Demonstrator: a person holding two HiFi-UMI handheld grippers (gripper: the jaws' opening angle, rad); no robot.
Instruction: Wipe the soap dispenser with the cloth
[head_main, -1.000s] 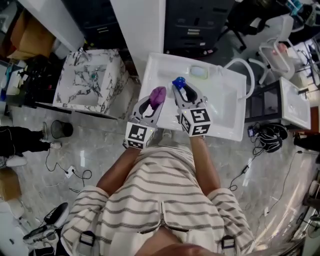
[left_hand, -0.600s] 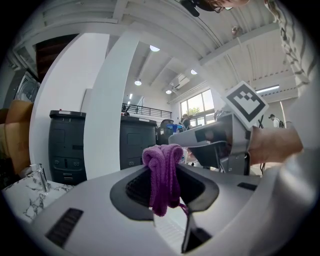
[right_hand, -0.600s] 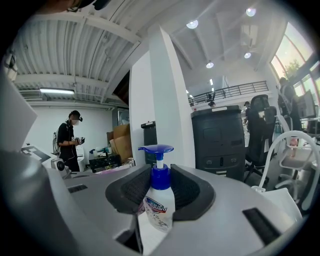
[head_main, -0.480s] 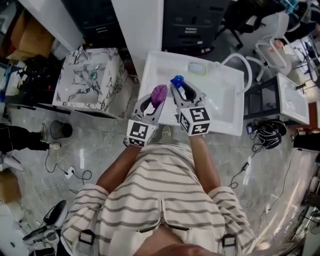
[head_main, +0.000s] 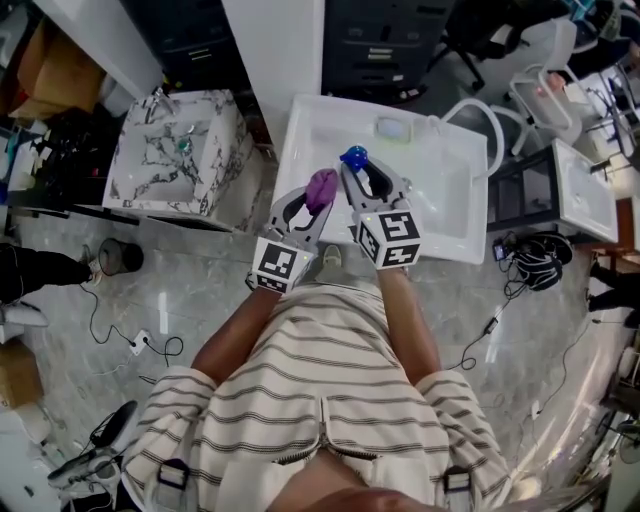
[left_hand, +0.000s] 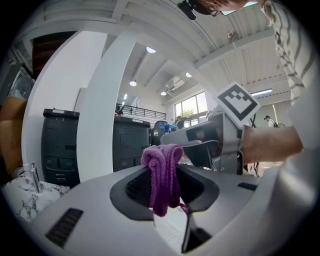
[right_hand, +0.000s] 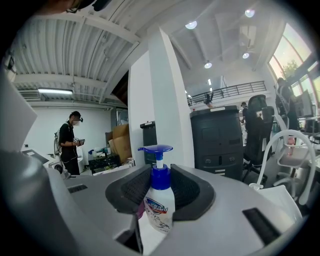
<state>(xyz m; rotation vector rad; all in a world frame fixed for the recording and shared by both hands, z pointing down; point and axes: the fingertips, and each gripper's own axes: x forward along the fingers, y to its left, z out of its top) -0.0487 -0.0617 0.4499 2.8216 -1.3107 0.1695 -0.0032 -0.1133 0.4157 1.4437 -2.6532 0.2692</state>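
Note:
A clear soap dispenser (right_hand: 160, 205) with a blue pump head (head_main: 354, 158) stands upright between the jaws of my right gripper (head_main: 362, 176), which is shut on its body above the white sink (head_main: 450, 190). My left gripper (head_main: 312, 200) is shut on a bunched purple cloth (left_hand: 162, 172), also seen in the head view as the purple cloth (head_main: 321, 186). The cloth hangs just left of the bottle, close beside it; whether they touch I cannot tell. Both grippers point away from the person, side by side.
A marble-patterned basin (head_main: 175, 155) with a tap stands to the left. A white pillar (head_main: 275, 55) rises behind the sink, with dark cabinets (head_main: 390, 40) beyond. A soap dish (head_main: 393, 128) lies at the sink's back. Cables (head_main: 135, 345) trail on the floor. A person (right_hand: 70, 142) stands far left.
Both grippers with the cloth and the bottle have shifted slightly; the cloth stays close beside the bottle. The grips are unchanged.

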